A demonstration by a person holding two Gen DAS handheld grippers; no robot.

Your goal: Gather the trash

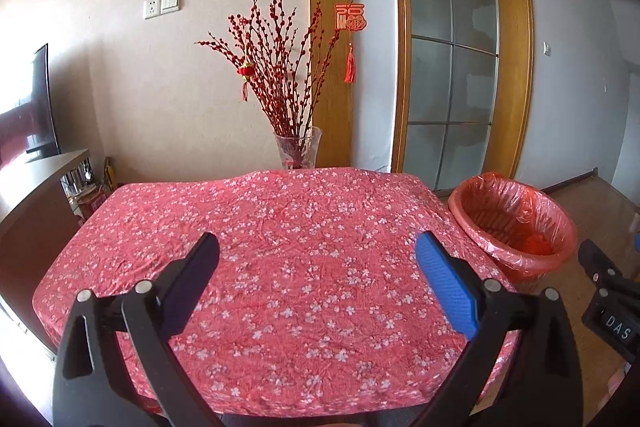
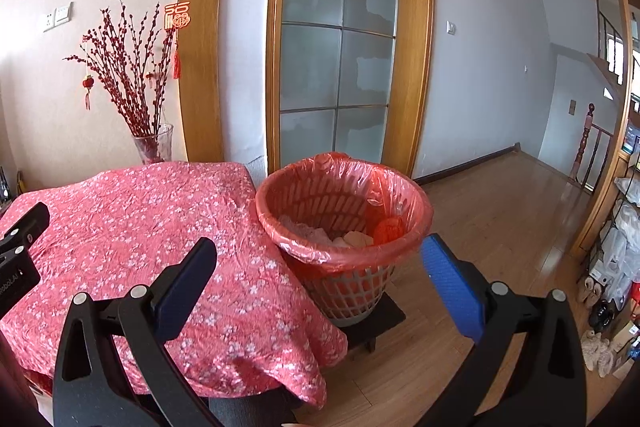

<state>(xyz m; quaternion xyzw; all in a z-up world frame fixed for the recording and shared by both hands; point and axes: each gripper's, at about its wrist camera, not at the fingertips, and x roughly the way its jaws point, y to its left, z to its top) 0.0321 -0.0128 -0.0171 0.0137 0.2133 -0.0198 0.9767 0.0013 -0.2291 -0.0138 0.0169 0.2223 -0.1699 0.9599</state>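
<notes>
A waste basket lined with a red plastic bag stands on a low dark stool at the table's right edge; crumpled trash lies inside it. It also shows in the left wrist view. The table wears a pink floral cloth, also seen in the right wrist view; I see no loose trash on it. My left gripper is open and empty above the table's near half. My right gripper is open and empty, above the table's right edge, just in front of the basket.
A glass vase of red branches stands behind the table's far edge. A frosted glass door is behind the basket. A TV on a cabinet is at the left. Shelves with bags and shoes line the far right.
</notes>
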